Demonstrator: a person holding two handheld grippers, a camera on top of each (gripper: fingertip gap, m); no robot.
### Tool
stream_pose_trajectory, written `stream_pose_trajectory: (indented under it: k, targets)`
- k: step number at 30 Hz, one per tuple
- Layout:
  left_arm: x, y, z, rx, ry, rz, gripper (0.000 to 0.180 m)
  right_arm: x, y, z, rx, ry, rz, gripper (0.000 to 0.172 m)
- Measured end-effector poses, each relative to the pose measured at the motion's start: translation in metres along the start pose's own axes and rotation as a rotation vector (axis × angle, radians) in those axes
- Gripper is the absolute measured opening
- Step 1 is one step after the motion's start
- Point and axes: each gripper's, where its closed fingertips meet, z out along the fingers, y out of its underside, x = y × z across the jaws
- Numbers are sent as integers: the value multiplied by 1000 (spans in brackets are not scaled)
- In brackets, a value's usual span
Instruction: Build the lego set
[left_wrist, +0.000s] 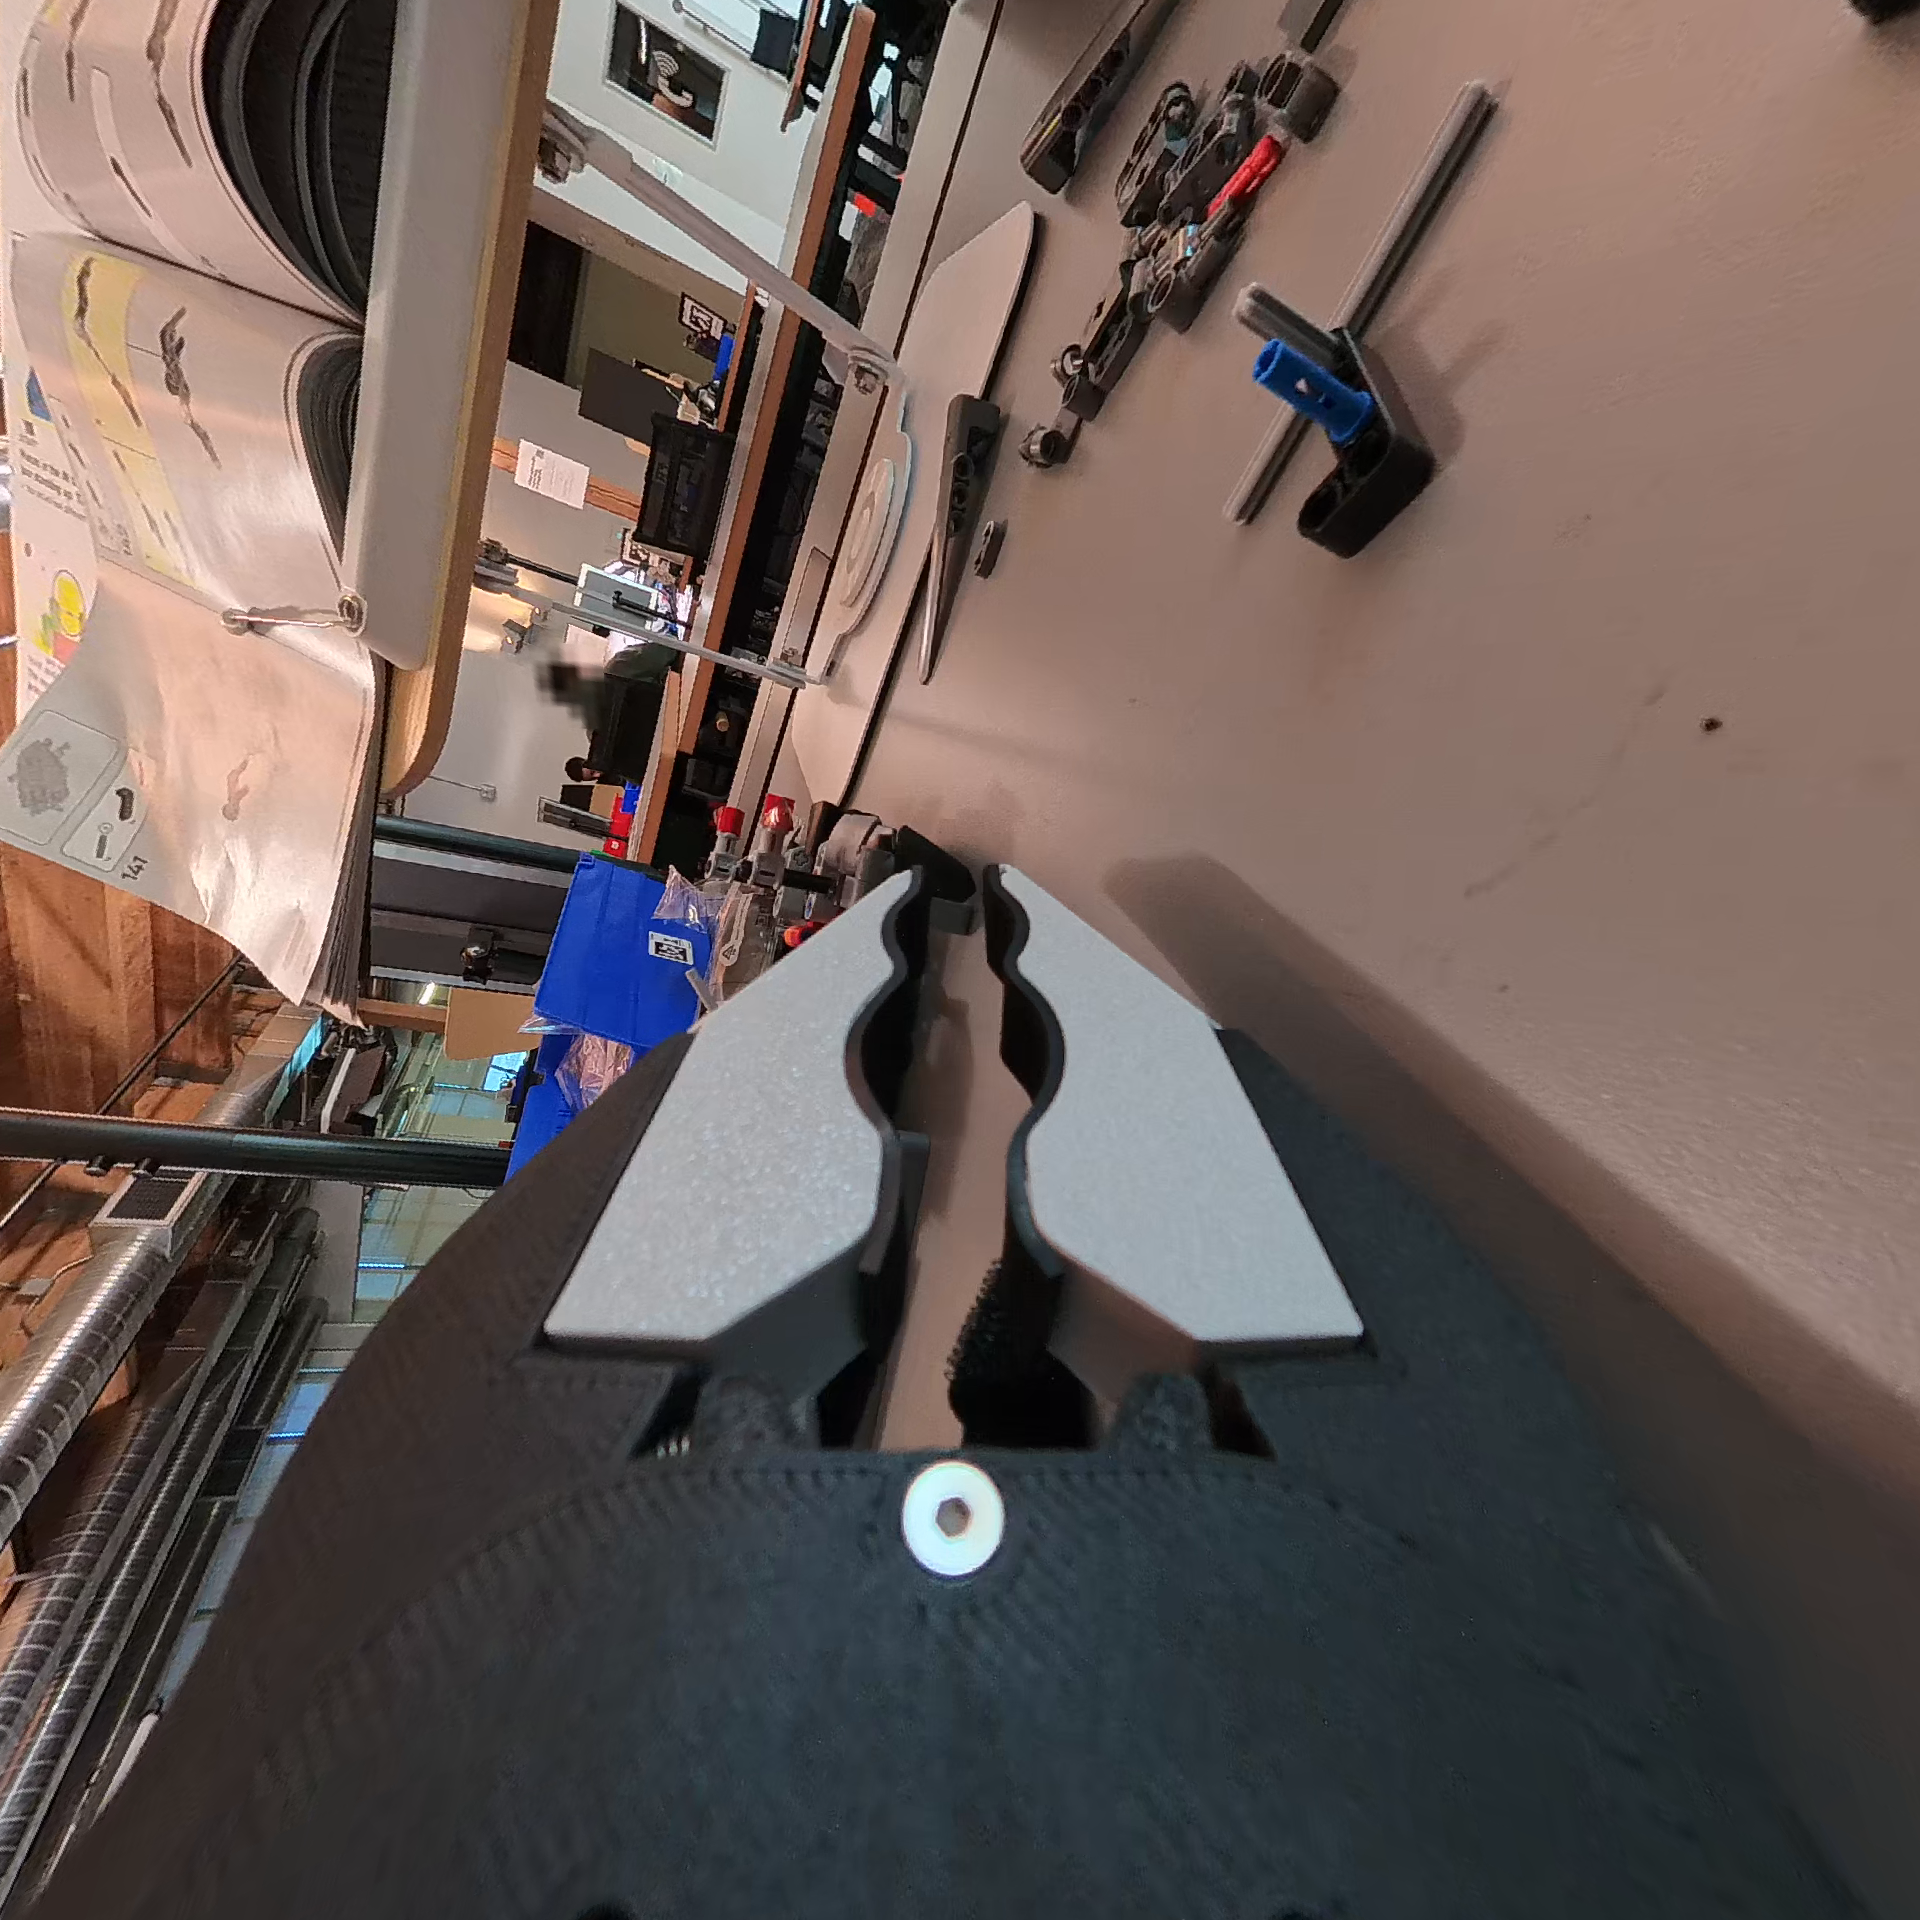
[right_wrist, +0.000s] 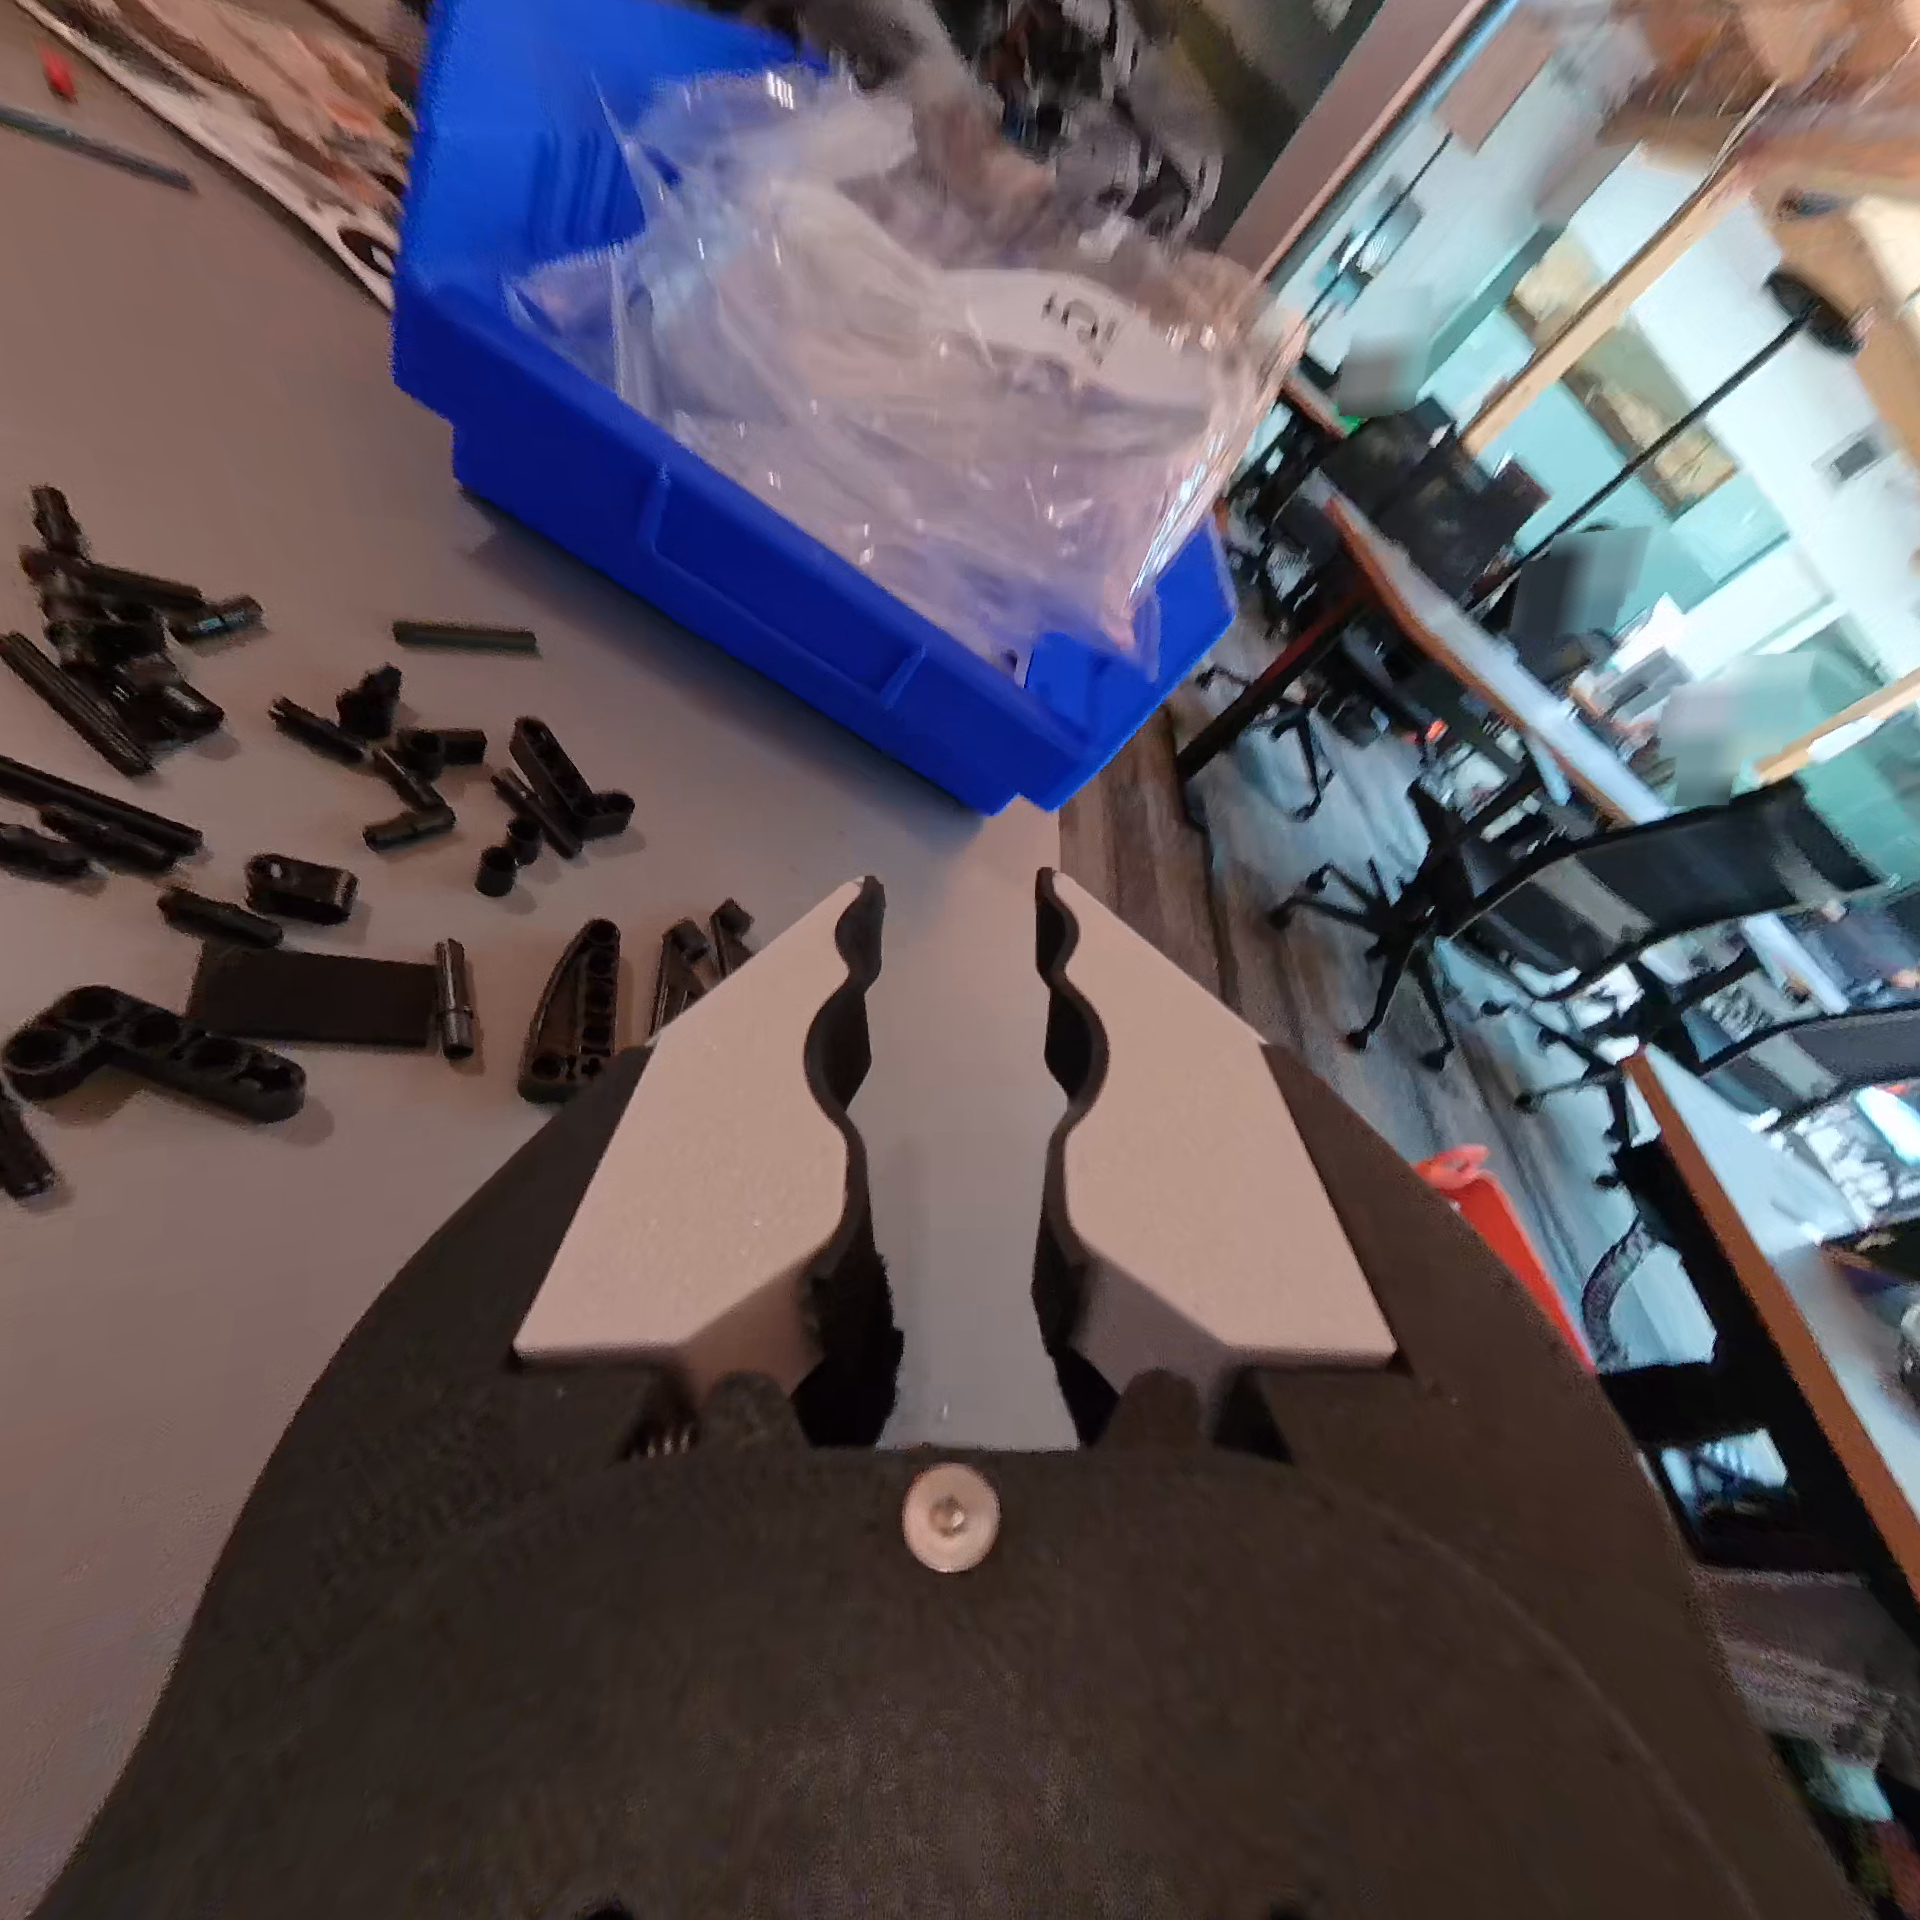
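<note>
Left wrist view: the left gripper (left_wrist: 951, 902) has its fingertips drawn near together on a small dark flat piece (left_wrist: 951, 914), which spans the narrow gap between them; just past them stands a grey assembly with two red caps (left_wrist: 774, 847), and behind it a blue bin (left_wrist: 603, 966) bearing a white coded sticker. Farther along the grey table (left_wrist: 1455, 831) lie a black angled beam with a blue pin (left_wrist: 1340, 436), a grey rod and a dark linkage with a red part; an open instruction booklet (left_wrist: 197, 582) stands nearby. In the right wrist view, the right gripper (right_wrist: 956, 914) has its fingers spread over bare tabletop, gripping nothing; many loose black parts (right_wrist: 416, 790) lie to one side, and ahead is the blue bin stuffed with clear plastic bags (right_wrist: 914, 364).
</note>
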Motion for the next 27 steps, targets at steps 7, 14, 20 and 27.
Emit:
stream_pose_trajectory:
  k: [7,14,20,27]
  targets:
    - [1,0,0,-1,14,-9,11,-87,-81,-12,135,-296,-5,25]
    - [3,-3,-2,24,34,-14,13,-255,-193,-5,103,-889,-6,28]
    - [4,-3,-2,28,57,-31,15,-320,-205,27,-23,-1030,-136,24]
    - [5,-4,-3,43,81,-44,16,-344,-199,46,-135,-1101,-153,21]
